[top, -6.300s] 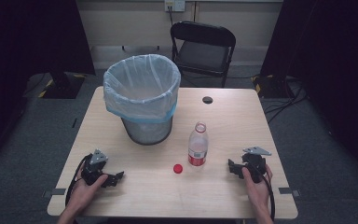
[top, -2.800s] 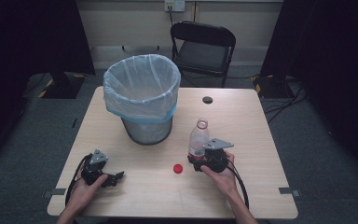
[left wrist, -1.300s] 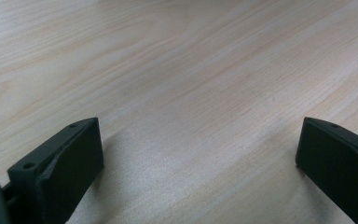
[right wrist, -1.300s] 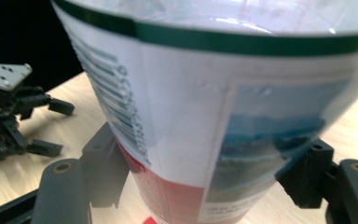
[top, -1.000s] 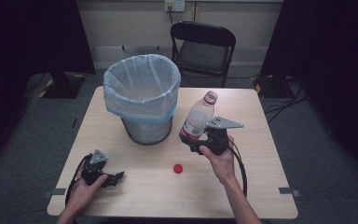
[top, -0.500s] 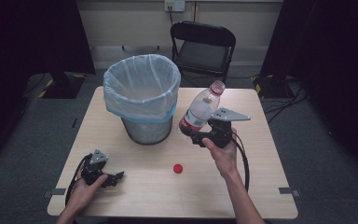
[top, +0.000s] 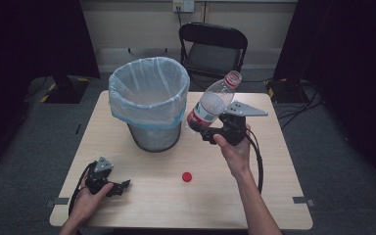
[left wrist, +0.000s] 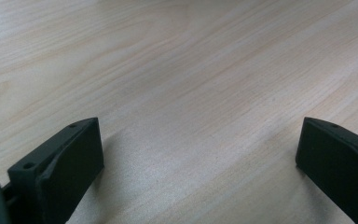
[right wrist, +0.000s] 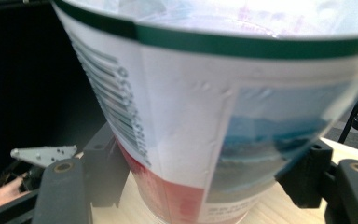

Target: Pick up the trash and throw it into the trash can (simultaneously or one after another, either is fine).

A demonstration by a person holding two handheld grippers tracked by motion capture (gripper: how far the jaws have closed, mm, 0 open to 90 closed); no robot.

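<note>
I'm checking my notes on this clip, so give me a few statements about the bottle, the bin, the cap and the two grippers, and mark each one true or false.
1. The right gripper holds the plastic bottle above the table. True.
2. The bottle has its cap screwed on. False: its mouth is open, and the red cap lies on the table.
3. The bottle stands upright. False: it tilts, with the neck leaning away from the wastebasket.
4. The left gripper rests on the table with open jaws and nothing between them. True.
5. The wastebasket has a bag liner. True.
</note>
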